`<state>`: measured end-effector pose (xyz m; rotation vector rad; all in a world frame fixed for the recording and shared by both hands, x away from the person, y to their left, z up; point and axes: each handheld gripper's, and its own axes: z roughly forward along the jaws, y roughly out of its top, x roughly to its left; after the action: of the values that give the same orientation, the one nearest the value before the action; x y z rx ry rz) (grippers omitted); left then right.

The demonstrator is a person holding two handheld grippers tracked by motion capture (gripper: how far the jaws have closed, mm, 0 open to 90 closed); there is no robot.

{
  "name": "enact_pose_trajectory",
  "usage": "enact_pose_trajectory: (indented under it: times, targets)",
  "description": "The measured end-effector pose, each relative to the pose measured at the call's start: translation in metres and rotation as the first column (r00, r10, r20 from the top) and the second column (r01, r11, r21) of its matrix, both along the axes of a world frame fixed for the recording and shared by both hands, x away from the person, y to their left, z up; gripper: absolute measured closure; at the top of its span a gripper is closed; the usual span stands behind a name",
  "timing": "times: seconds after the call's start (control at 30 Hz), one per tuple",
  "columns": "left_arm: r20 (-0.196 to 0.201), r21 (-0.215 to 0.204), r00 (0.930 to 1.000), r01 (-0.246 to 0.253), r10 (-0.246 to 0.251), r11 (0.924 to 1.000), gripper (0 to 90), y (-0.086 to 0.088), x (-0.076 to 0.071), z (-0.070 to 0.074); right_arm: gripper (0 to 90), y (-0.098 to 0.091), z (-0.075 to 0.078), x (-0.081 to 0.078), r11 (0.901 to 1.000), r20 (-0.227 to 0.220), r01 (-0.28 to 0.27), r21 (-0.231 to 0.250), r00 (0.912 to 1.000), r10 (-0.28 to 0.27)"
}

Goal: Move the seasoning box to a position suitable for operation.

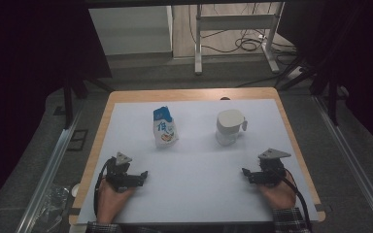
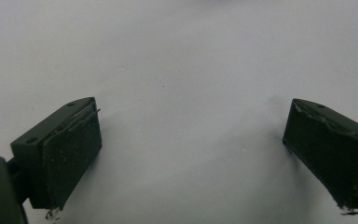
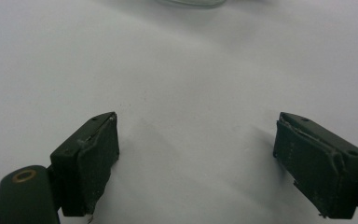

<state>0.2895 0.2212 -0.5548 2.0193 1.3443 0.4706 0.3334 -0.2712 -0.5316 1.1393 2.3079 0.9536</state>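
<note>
- Left gripper (image 1: 144,174): fingers (image 2: 70,154) stand wide apart with bare white sheet between them; nothing is gripped. It lies low on the counter, pointing inward, in what I judge a rest pose.
- Right gripper (image 1: 245,172): fingers (image 3: 91,161) likewise spread, nothing between them. It mirrors the left, pointing inward at the same near edge, with a hand (image 1: 278,193) behind it.
- Carton (image 1: 164,127): stands upright on the sheet, ahead of the left gripper and well apart from it. Its place suits a straight reach by the left side.
- Jug (image 1: 229,127): white, lidded, upright, handle turned toward the right edge, ahead of the right gripper and well apart from it. The handle's side favours a right-side take, in my judgement.
- Carton and jug stand apart from each other at a like depth, leaving room for either pair of fingers to come in.
- Counter (image 1: 194,94): wooden top under a white sheet (image 1: 194,194).
- Judgement: work not yet begun; neither thing is touched.
</note>
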Motion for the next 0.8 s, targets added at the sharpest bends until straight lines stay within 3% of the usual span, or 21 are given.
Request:
enact_pose_trajectory:
  times: [0.8]
  targets:
    - [0.001, 0.0, 1.0, 0.0, 0.0, 1.0, 3.9, 0.0, -0.0002, -0.0001, 14.4, -0.0004, 0.0005, 0.0004, 1.0, -0.006, 0.0, 0.003, 1.0, 0.0]
